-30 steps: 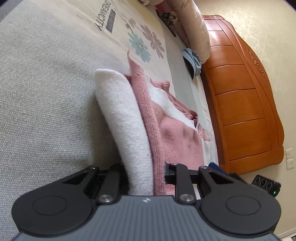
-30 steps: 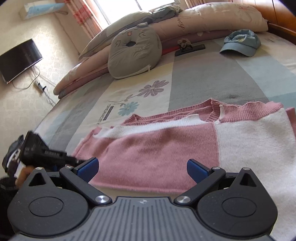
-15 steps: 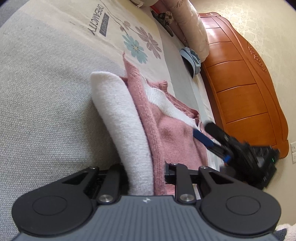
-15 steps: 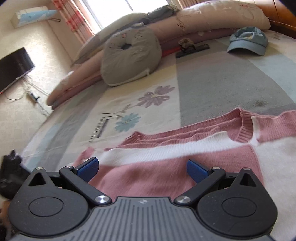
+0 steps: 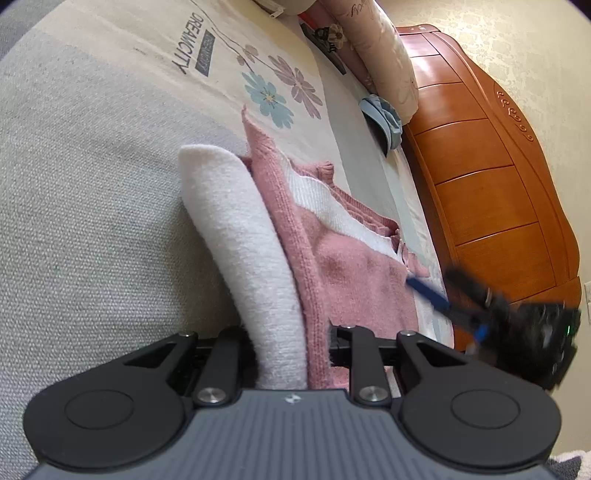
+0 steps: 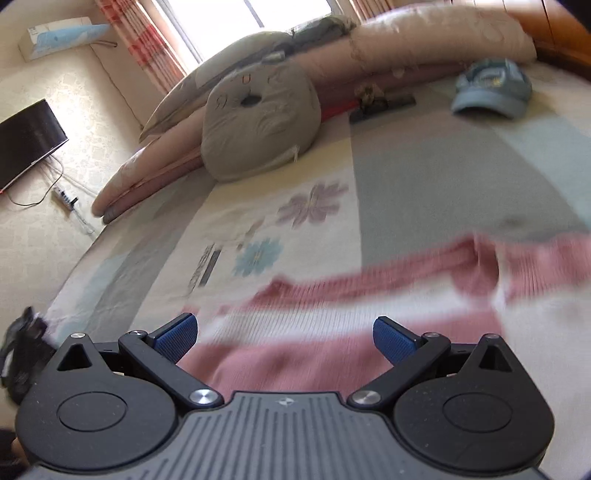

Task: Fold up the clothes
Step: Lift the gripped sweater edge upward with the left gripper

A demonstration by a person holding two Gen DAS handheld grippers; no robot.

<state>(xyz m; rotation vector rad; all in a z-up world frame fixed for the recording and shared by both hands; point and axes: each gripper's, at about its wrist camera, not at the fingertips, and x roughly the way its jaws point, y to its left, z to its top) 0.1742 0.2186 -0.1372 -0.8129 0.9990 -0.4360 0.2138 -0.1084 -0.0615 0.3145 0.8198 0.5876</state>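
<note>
Sweater (image 5: 343, 273) fold pinched in left tool (image 5: 291, 354), on bedspread (image 5: 92, 221).

You're working in bright daylight from the window (image 6: 255, 14) at twelve o'clock, blown out to white. Your right wrist view smears the sweater (image 6: 369, 314) with motion blur. Fisheye bending darkens every corner; the left view stays sharp.

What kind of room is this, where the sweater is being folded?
Most likely a home bedroom. The pink-and-white sweater lies on a bed with a flowered cover, pillows are heaped at its far edge, and a carved wooden headboard stands alongside.
</note>
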